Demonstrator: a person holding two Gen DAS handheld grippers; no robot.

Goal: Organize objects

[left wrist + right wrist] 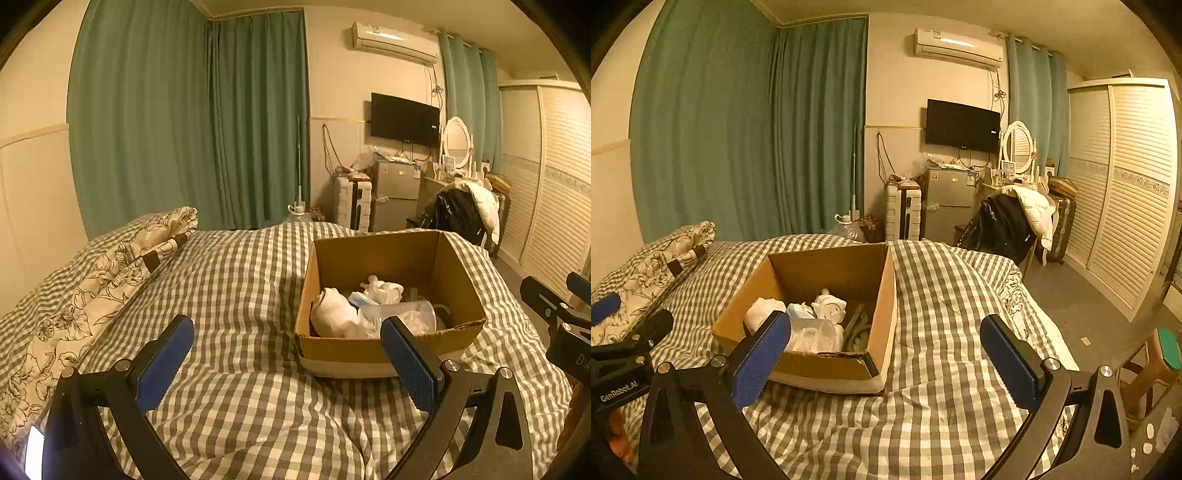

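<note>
An open cardboard box [376, 349] sits on the checked bed cover [236, 280]; it also shows in the right wrist view [827, 365]. Inside lie a white rounded bundle [332, 314], a clear plastic cup [402, 314], a white figurine [831, 306], a blue-white packet [798, 310] and a dark hose [857, 325]. My left gripper [290, 349] is open and empty, hovering above the cover just left of the box's near side. My right gripper [886, 349] is open and empty, above the cover by the box's near right corner.
A floral pillow [92, 280] lies at the bed's left. Beyond the bed stand green curtains [184, 110], a small fridge [947, 203], a chair with clothes [1008, 221] and a louvred wardrobe [1126, 192]. A wooden stool [1156, 362] stands right of the bed.
</note>
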